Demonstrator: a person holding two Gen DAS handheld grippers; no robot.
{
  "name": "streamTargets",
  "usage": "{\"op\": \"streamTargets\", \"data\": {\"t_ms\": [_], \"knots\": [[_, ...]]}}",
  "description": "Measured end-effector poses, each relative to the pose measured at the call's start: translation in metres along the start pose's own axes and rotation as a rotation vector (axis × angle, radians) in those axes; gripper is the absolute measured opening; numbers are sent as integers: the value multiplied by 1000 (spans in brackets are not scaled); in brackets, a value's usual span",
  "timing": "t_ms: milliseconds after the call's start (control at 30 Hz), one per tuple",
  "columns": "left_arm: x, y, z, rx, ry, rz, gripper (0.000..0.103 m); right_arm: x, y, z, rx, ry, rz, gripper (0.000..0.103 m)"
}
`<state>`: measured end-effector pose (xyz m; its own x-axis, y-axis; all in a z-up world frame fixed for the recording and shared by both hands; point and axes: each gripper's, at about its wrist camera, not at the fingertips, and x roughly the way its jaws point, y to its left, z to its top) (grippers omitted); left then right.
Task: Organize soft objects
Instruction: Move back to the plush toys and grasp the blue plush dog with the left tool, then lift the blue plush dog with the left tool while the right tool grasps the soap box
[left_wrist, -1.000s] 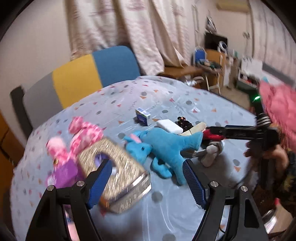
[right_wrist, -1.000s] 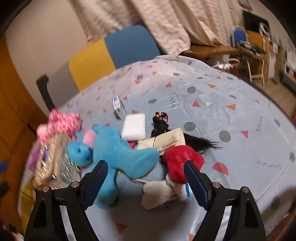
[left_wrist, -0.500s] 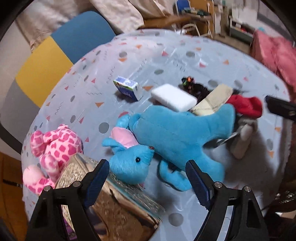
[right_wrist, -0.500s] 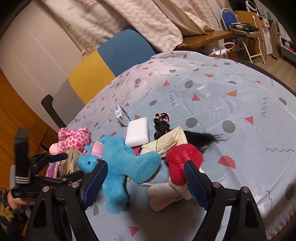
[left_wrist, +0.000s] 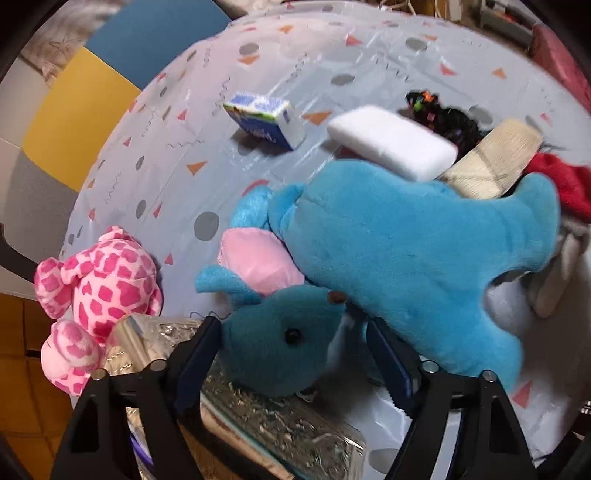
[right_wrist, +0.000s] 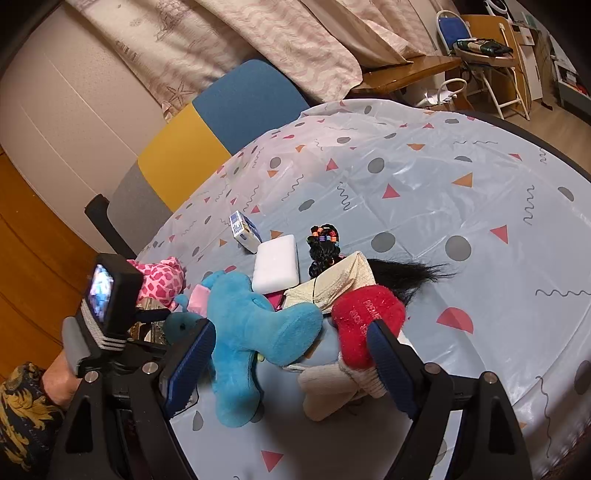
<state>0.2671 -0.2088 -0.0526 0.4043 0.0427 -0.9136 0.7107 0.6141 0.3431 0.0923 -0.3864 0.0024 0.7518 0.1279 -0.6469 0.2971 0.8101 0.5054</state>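
We have brought the left gripper (left_wrist: 293, 354) down from a high, wide look over the table onto the blue plush toy (left_wrist: 388, 258), and its jaws have just been closing. The toy's head now sits between the 2 fingers: the left pad looks to be against the head, while a gap shows at the right pad, so we read this as jaws part-closed around the head with no grip yet. That suggests the pick of this toy is about to be made.

The right gripper (right_wrist: 291, 354) hangs wide apart and holds nothing; the toy's leg and a red plush piece (right_wrist: 364, 317) lie just ahead of its fingers.

Under the left gripper a shiny foil-wrapped box (left_wrist: 280, 424) is cut off by the frame, and a pink spotted plush (left_wrist: 99, 291) lies to its left. Ahead, the black beaded item (left_wrist: 439, 114) is blurred, and the white block (left_wrist: 391, 142) partly hides the cream cloth (left_wrist: 495, 162).
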Motion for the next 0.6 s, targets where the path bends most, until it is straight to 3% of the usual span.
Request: {"op": "streamTargets", "data": {"t_ms": [33, 167, 300, 367, 433, 600], "knots": [[5, 0, 1, 0, 13, 8, 61, 0, 0, 0, 2, -1, -1, 86], [11, 0, 1, 4, 12, 37, 51, 0, -1, 0, 5, 1, -5, 86], [-5, -6, -4, 50, -66, 83, 47, 1, -1, 1, 7, 4, -9, 86], [-17, -5, -6, 33, -99, 78, 40, 2, -2, 1, 9, 4, -14, 86], [-34, -1, -11, 9, -150, 79, 40, 2, -3, 1, 14, 7, -15, 86], [-79, 7, -39, -84, -287, 12, 40, 4, -3, 0, 15, 13, -27, 86]]}}
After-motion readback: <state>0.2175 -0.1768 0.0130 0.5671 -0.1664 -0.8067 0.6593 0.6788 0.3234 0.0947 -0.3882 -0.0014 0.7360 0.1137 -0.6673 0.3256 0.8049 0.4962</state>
